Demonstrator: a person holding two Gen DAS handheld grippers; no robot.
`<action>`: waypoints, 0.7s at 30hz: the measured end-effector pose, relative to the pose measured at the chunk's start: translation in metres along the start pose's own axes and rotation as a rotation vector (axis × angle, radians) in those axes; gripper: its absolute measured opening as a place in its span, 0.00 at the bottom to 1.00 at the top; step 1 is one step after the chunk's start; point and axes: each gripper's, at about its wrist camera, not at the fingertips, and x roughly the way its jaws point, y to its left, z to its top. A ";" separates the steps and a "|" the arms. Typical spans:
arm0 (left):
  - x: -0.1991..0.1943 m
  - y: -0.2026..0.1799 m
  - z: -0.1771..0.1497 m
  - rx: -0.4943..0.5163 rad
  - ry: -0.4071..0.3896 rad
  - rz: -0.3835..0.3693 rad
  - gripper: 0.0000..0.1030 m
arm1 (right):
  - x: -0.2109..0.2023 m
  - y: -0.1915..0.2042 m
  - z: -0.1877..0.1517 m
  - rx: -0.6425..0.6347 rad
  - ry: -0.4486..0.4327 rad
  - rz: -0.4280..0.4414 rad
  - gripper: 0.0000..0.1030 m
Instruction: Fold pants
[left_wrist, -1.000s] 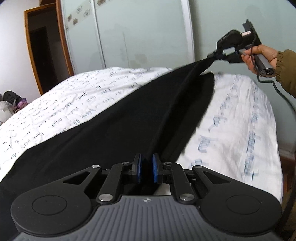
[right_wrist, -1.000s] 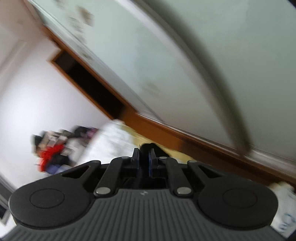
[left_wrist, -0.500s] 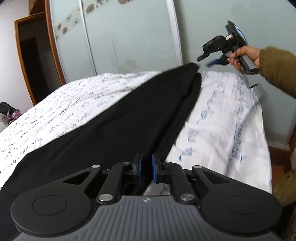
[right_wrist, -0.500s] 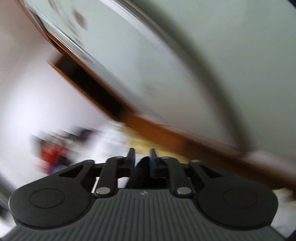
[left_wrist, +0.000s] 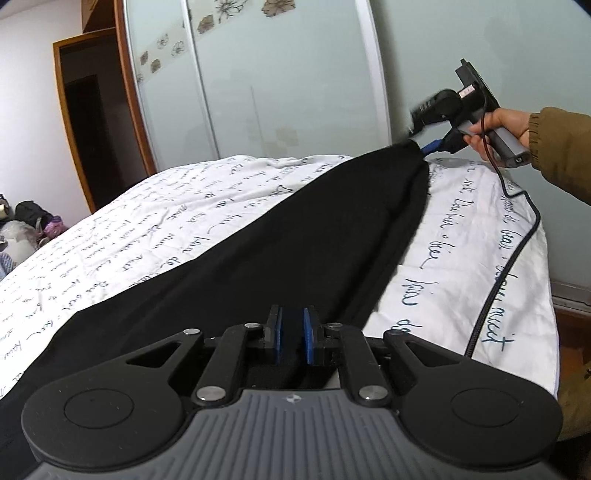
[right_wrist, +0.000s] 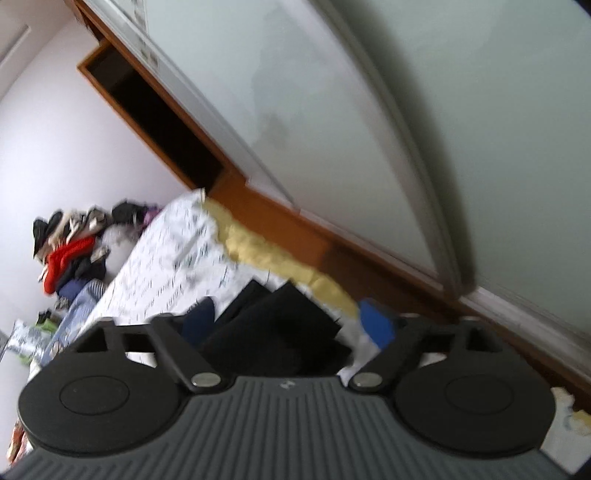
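Black pants (left_wrist: 280, 236) lie stretched along the bed from the near edge to the far corner. My left gripper (left_wrist: 291, 338) is shut on their near end, with dark cloth pinched between the blue pads. At the far end a hand (left_wrist: 495, 125) holds my right gripper (left_wrist: 421, 138), whose jaws stand open just above the cloth's tip. In the right wrist view, the pants' end (right_wrist: 280, 317) lies loose between the spread blue fingers (right_wrist: 376, 325) of the right gripper (right_wrist: 288, 321), and neither pad presses it.
The white quilt with script print (left_wrist: 140, 229) covers the bed. Sliding wardrobe doors (left_wrist: 258, 81) stand behind it, with a dark doorway (left_wrist: 88, 122) to the left. A black cable (left_wrist: 517, 236) trails over the bed's right side. Piled clothes (right_wrist: 70, 251) lie beyond the bed.
The right gripper's jaws have spread and let go of the pants' far end, which has sunk from the air onto the bed. The left gripper has kept its grip and place.
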 end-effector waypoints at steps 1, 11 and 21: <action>-0.001 0.001 0.000 0.002 -0.001 0.007 0.11 | 0.003 0.003 -0.001 -0.009 0.012 -0.018 0.22; -0.007 0.018 0.011 -0.064 -0.033 0.066 0.11 | -0.041 0.093 0.013 -0.124 -0.066 0.214 0.09; -0.002 0.016 -0.001 -0.024 0.033 0.067 0.12 | -0.008 0.066 0.013 -0.305 0.076 -0.283 0.19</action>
